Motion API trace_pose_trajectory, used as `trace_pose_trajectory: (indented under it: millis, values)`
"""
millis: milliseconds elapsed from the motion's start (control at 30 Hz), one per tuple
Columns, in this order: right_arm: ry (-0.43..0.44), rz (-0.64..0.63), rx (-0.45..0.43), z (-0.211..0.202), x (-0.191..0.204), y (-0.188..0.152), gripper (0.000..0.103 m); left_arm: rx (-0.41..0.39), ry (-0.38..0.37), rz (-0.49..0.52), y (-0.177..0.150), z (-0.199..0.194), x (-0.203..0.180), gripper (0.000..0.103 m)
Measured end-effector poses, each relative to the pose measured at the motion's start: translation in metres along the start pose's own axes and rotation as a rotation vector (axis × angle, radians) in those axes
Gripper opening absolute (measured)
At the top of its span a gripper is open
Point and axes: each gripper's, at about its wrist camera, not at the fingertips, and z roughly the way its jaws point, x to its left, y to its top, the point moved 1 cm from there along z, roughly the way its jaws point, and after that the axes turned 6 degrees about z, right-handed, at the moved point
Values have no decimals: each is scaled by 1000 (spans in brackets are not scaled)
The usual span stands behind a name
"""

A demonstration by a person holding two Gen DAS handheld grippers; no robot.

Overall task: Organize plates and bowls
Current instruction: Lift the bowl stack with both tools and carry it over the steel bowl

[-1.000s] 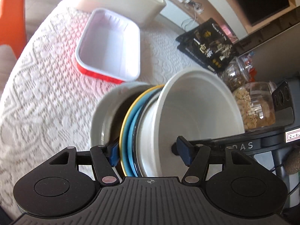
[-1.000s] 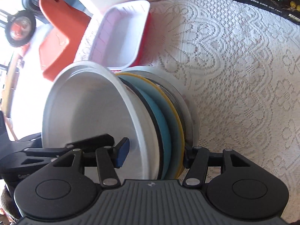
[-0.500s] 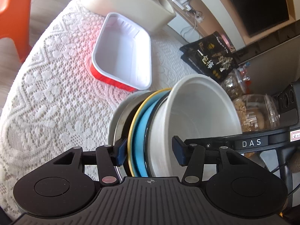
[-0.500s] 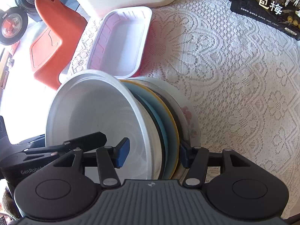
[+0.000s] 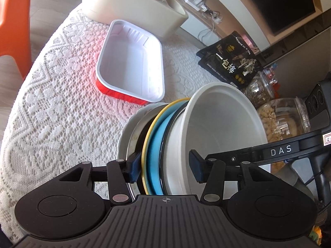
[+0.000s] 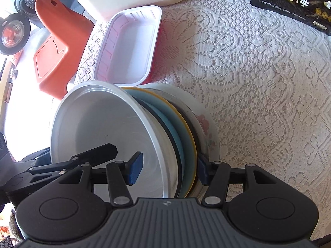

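Observation:
A stack of dishes is held between both grippers above the lace tablecloth: a white bowl (image 5: 223, 124) on top, then a blue plate (image 5: 157, 136), a yellow-rimmed plate (image 5: 148, 138), a metal dish and a floral plate (image 6: 206, 124) underneath. My left gripper (image 5: 164, 168) is shut on the stack, one finger inside the white bowl, the other under the lower dishes. My right gripper (image 6: 167, 170) is shut on the same stack (image 6: 115, 128) from the opposite side.
A red tray with white inside (image 5: 132, 62) lies on the table beyond the stack. A cream tub (image 5: 132, 6) stands behind it. A black snack bag (image 5: 229, 62) and glass jars (image 5: 283, 115) are at the right. An orange stool (image 6: 60, 41) is off the table edge.
Both grippers have lifted the stack and drawn back from the table; the tray and tub now show farther away and more tablecloth is visible below.

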Motion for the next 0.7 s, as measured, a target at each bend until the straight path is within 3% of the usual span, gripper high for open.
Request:
trace_pose_trajectory:
  millis: [233, 300, 700]
  values:
    - [1, -3, 8, -8, -1, 2, 56, 1, 17, 19, 4, 3, -3, 51]
    - [-42, -38, -42, -16, 1, 2, 56, -18, 3, 27, 5, 1, -5, 49]
    - [-20, -156, -195, -29, 7, -6, 57, 10, 46, 23, 4, 6, -4, 37]
